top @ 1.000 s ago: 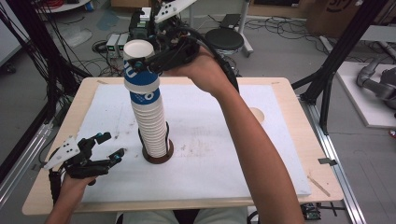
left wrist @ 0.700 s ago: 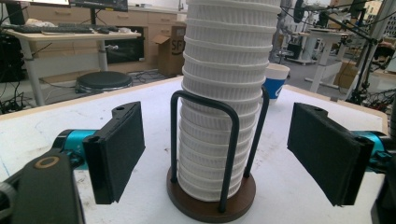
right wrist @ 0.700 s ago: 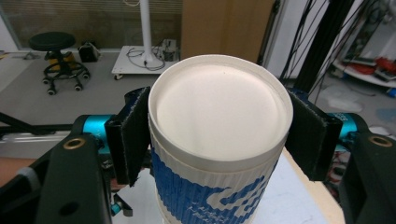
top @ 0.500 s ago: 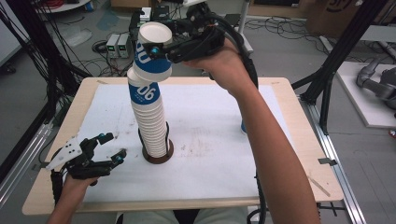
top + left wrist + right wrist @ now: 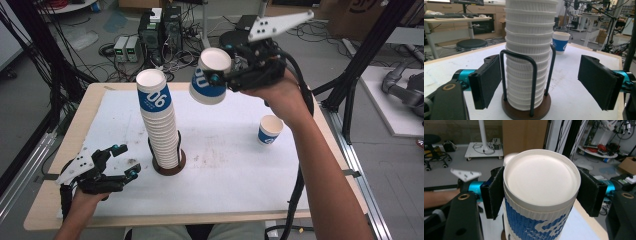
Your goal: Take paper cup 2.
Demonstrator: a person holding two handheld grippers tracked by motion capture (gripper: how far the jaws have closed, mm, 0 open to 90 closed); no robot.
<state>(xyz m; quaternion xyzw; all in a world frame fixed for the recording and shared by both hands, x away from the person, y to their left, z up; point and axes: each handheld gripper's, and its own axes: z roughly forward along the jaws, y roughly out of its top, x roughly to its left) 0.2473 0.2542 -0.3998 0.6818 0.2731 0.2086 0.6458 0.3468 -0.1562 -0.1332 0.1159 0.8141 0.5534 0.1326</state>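
A tall stack of white paper cups (image 5: 161, 132), its top one printed blue, stands upside down in a black wire holder on a brown base (image 5: 169, 169). My right gripper (image 5: 218, 76) is shut on one blue-and-white cup (image 5: 209, 76), held bottom-up in the air to the right of the stack's top. In the right gripper view both pads press the sides of that cup (image 5: 541, 195). My left gripper (image 5: 125, 161) rests open at the table's front left, a little short of the holder. The stack (image 5: 530, 50) shows between its spread jaws, untouched.
Another blue-and-white cup (image 5: 270, 130) stands upright on the white sheet (image 5: 240, 175) at the right; the same cup (image 5: 560, 41) shows behind the stack in the left gripper view. Black frame poles (image 5: 350, 80) flank the table. Cables and boxes (image 5: 150, 35) lie on the floor behind.
My right gripper has lifted the top cup clear of the stack and carried it to the right and a little down. The left gripper has stayed where it was.
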